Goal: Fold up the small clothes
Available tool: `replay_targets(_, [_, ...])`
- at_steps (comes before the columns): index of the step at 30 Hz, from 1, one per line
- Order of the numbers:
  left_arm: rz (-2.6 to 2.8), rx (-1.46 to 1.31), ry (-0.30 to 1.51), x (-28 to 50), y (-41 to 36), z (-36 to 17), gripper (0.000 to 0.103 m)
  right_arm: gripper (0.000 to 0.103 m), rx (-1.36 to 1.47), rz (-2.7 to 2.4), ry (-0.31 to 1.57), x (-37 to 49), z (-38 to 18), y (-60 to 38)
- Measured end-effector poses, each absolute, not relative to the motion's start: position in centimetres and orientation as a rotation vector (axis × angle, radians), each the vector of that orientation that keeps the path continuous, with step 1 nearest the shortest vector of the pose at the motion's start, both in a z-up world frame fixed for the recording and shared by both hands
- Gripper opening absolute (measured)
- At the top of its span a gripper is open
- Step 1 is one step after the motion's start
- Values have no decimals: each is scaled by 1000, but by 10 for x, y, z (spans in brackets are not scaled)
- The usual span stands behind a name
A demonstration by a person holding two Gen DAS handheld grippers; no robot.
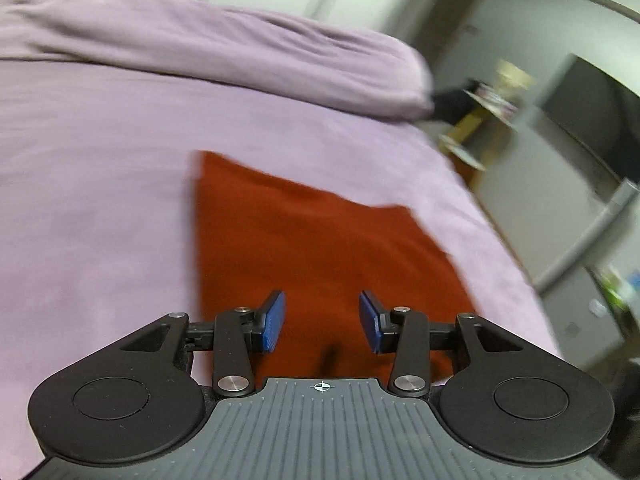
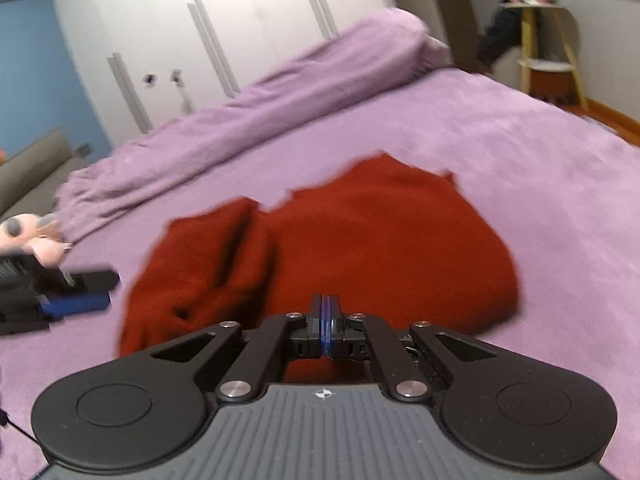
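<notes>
no words, brands or numbers can be read in either view. the only sign is a small white crosshair-in-circle mark printed on the grey ribbed body of the left claw (image 1: 322, 320) and the same mark on the right claw (image 2: 327, 330).

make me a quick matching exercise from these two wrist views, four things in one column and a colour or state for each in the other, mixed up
Things:
1. left gripper
2. right gripper
3. garment
4. bedspread

Colour or state:
A. lilac, spread under everything
B. jaws apart, nothing between the pads
C. dark red, lying on the bed
D. jaws closed, pads together

Pairs: 1-B, 2-D, 3-C, 4-A
</notes>
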State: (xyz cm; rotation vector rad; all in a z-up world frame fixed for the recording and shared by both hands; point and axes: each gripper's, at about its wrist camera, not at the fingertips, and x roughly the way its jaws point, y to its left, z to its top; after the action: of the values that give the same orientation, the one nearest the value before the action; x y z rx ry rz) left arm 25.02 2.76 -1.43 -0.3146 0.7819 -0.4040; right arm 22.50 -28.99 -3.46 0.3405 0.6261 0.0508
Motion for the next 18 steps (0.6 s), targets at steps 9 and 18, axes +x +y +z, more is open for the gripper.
replay_targets(9, [-314,-397,953,265,55,-64,43,0,241,220,758,271,-51,-235])
replay_targets(18, [-341,-350,982,267,39,-83,50,10,427,273,747,290,-37,-270])
